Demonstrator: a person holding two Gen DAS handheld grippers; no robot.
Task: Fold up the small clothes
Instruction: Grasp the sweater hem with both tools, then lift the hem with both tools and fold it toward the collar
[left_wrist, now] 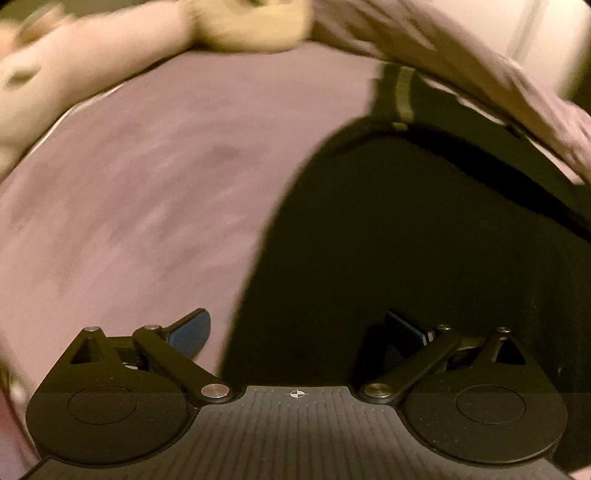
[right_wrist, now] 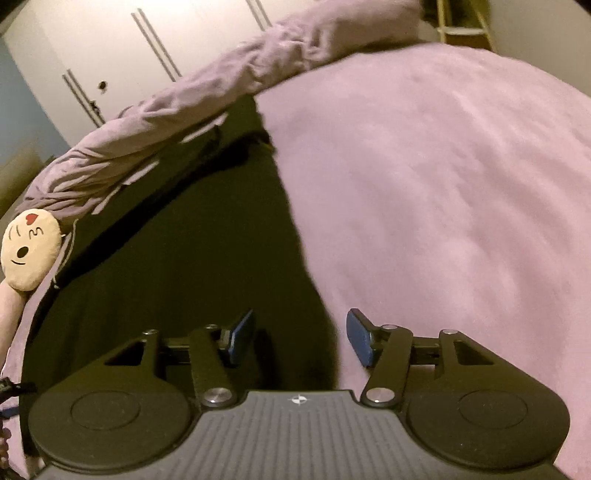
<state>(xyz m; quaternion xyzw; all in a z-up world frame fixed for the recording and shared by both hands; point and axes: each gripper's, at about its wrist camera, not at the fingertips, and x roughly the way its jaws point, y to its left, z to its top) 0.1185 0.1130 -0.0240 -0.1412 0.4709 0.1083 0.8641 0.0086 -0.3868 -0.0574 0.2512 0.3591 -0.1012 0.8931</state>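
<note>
A dark olive garment (left_wrist: 424, 229) lies flat on the pink bedsheet (left_wrist: 140, 192), with a black waistband seam and a small tag at its far end. My left gripper (left_wrist: 295, 332) is open over the garment's near left edge, its left pad over the sheet and its right pad over the cloth. In the right wrist view the same garment (right_wrist: 177, 266) fills the left half. My right gripper (right_wrist: 299, 339) is open over the garment's near right edge, one pad over cloth, one over the sheet (right_wrist: 443, 184).
A rolled pink duvet (right_wrist: 184, 110) runs along the garment's far side. A cream emoji cushion (right_wrist: 29, 251) lies at the left. Plush toys (left_wrist: 110, 48) sit blurred at the far left of the left view. White wardrobe doors (right_wrist: 166, 33) stand behind.
</note>
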